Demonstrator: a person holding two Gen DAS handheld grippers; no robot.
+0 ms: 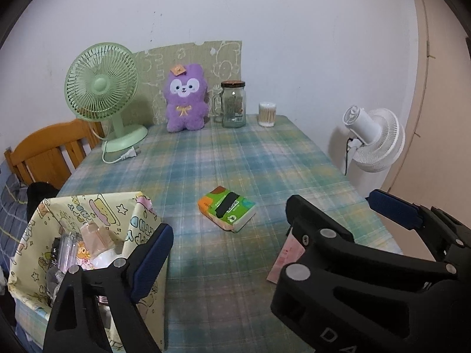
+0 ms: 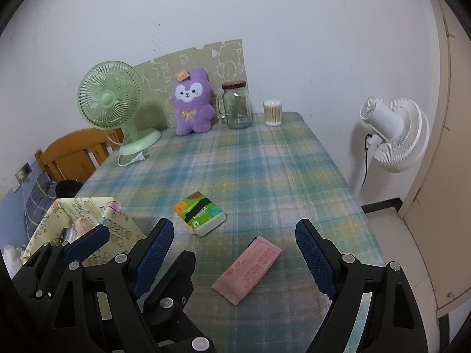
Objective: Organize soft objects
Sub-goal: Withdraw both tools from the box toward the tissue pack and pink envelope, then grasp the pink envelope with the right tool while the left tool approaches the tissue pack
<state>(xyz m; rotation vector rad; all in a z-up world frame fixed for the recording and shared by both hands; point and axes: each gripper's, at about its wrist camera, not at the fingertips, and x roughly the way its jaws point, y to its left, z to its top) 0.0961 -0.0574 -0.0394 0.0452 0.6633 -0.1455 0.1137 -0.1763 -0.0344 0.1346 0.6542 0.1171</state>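
Right gripper (image 2: 235, 253) spread wide above pink packet (image 2: 246, 269), nothing grasped; left gripper (image 1: 226, 250) likewise released, green tissue pack (image 1: 226, 211) beyond

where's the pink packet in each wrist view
Left wrist: pink packet at lower right of centre, mostly hidden behind the right gripper.
Right wrist: pink packet in full, lower centre, flat on the tablecloth between the gripper's open fingers.
Shared landmark: the green tissue pack, up and left of the packet.
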